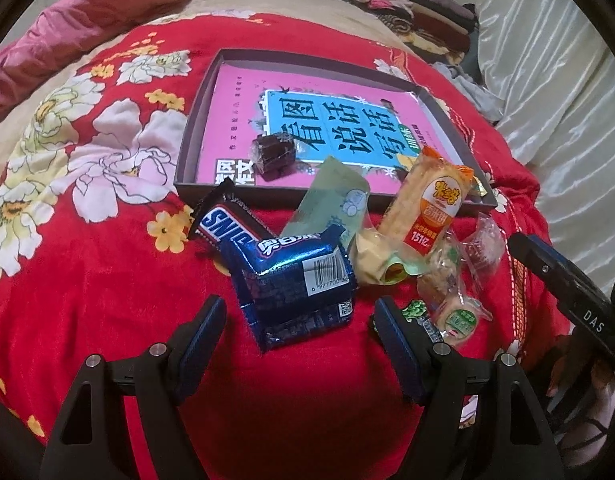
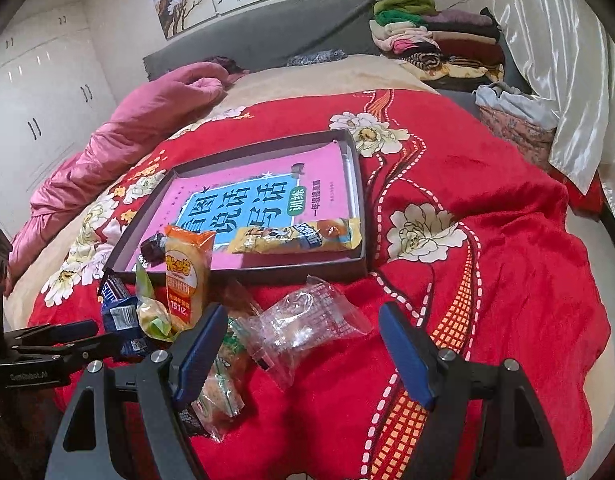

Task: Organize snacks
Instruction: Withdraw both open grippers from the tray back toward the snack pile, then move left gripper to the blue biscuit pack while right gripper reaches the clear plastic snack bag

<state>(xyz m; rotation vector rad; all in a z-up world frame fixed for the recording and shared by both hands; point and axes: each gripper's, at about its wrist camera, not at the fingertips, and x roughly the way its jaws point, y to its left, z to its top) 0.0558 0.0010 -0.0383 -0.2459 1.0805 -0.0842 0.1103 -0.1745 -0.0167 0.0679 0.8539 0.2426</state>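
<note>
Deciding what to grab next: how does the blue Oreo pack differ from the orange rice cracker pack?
The blue Oreo pack is short and blocky; the orange rice cracker pack is long and slim. The Oreo pack lies wholly on the red blanket, while the cracker pack leans over the tray's front rim. The Oreo pack sits just ahead of the left gripper, whose jaws are open; the cracker pack is farther off. Both are sealed and ungrasped.

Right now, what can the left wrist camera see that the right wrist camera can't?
Only the left wrist view shows the open left gripper framing the shiny blue Oreo packet's barcode. Only the right wrist view shows the long yellow snack bag inside the dark shallow box, white wardrobes and the open right gripper. Both show the pink book and the orange rice-cracker pack.
</note>
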